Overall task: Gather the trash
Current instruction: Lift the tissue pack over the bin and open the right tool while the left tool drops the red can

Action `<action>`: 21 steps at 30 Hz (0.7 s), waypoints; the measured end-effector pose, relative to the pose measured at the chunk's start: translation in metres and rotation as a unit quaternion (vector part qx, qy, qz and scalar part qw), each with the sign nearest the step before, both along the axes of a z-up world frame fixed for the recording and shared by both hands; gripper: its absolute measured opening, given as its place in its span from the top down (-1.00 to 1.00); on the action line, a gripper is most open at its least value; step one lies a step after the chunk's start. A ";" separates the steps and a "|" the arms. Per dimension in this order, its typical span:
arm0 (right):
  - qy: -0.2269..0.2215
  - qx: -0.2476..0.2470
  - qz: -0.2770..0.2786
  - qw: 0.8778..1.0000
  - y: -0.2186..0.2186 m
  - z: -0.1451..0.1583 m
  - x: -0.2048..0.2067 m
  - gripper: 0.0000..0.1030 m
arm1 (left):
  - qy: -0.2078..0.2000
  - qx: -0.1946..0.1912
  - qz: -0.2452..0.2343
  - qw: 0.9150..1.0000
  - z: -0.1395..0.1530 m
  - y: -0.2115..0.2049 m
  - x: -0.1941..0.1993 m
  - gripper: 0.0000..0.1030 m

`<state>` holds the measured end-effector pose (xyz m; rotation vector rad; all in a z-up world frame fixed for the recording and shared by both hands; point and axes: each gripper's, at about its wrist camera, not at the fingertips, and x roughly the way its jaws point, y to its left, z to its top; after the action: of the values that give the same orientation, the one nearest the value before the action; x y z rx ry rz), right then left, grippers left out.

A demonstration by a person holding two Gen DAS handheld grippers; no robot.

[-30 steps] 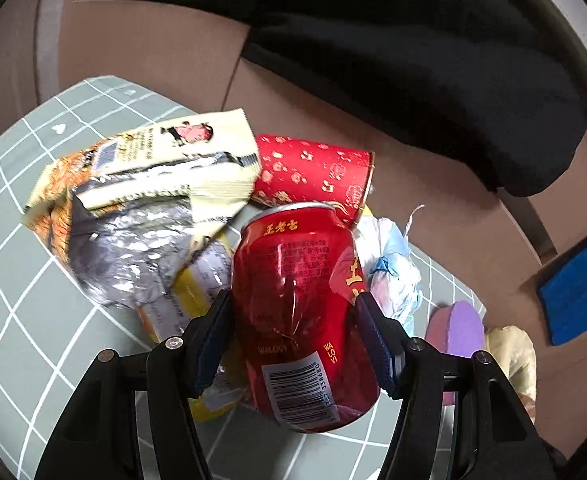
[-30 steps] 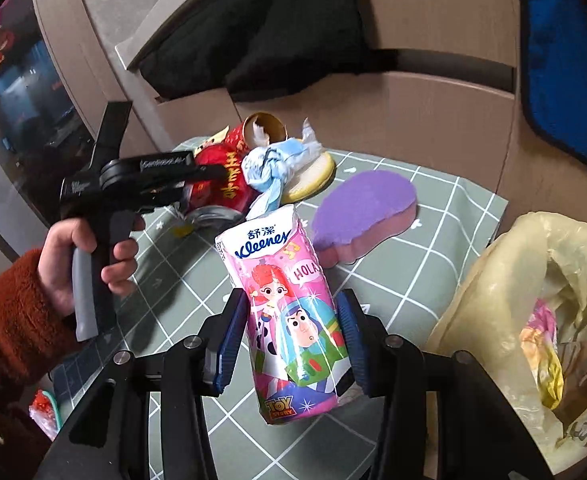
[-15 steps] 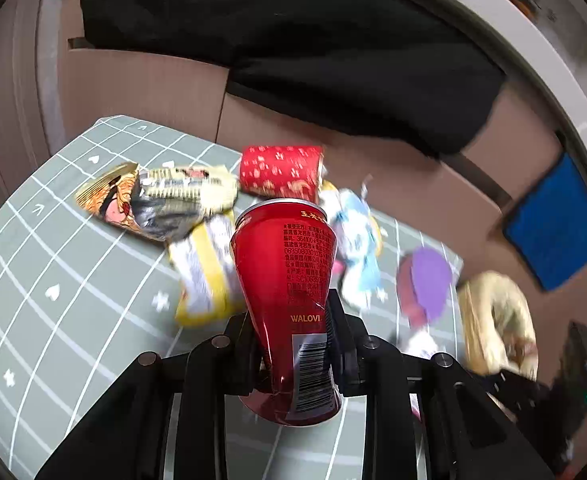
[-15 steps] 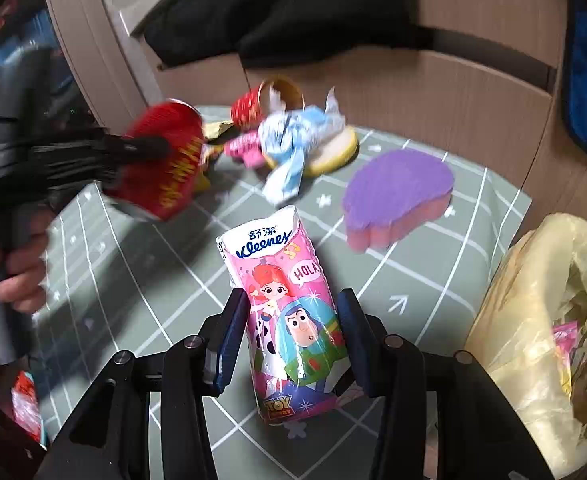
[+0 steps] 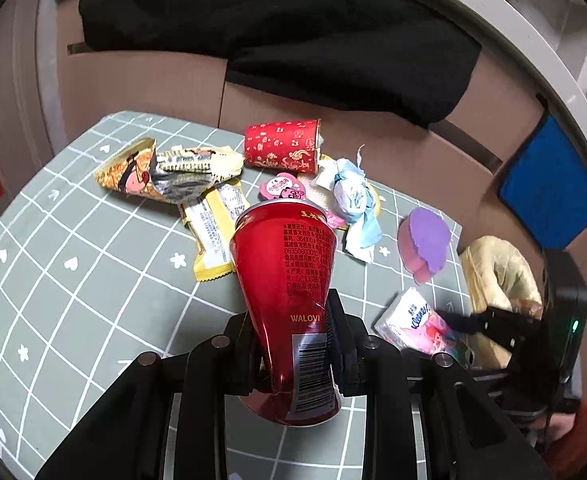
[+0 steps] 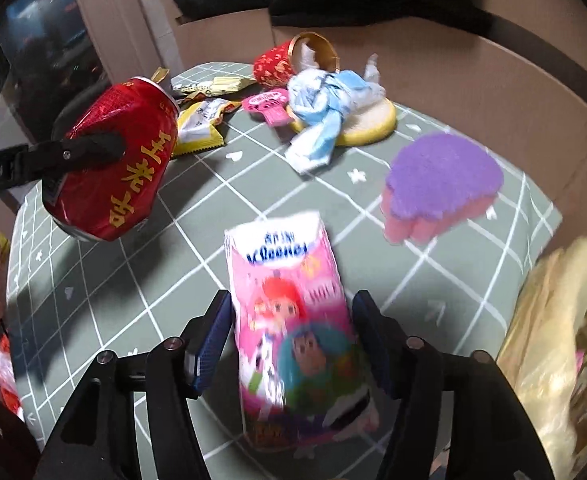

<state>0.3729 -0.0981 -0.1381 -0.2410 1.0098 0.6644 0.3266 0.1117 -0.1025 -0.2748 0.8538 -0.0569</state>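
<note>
Left claw [image 5: 293, 344]: clamped on dented red drink can [image 5: 289, 280]. Right claw [image 6: 293, 344]: jaws opening, pink tissue pack [image 6: 293, 336] between (blurred), near counter's [image 6: 213, 208] right edge.

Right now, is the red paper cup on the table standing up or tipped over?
Tipped over. The red paper cup lies on its side on the table, its gold-rimmed mouth facing sideways.

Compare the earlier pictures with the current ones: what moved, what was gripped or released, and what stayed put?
The left gripper closed on the red can, dented it and lifted it off the table. The right gripper is opening around the tissue pack. The purple sponge, red paper cup and wrappers stayed put.
</note>
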 end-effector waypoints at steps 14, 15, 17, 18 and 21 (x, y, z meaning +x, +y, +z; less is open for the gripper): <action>-0.029 -0.014 0.021 0.999 0.003 0.003 -0.008 0.16 | -0.016 0.017 0.025 0.999 0.006 0.000 -0.012 0.44; -0.034 -0.005 0.017 0.999 0.000 0.008 -0.009 0.16 | -0.021 0.020 0.024 0.999 0.010 -0.003 -0.014 0.44; -0.053 0.014 0.007 0.998 -0.008 0.025 -0.010 0.17 | -0.034 0.029 0.023 0.999 0.020 -0.008 -0.016 0.45; -0.062 0.023 0.002 0.998 -0.011 0.035 -0.011 0.17 | -0.043 0.033 0.022 0.998 0.027 -0.012 -0.018 0.44; -0.083 0.057 -0.006 0.995 -0.022 0.069 -0.014 0.17 | -0.082 0.048 0.019 0.995 0.054 -0.023 -0.021 0.44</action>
<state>0.3587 -0.1197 -0.0689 -0.1874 0.8107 0.6759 0.3054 0.0890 -0.0485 -0.1935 0.6861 -0.0017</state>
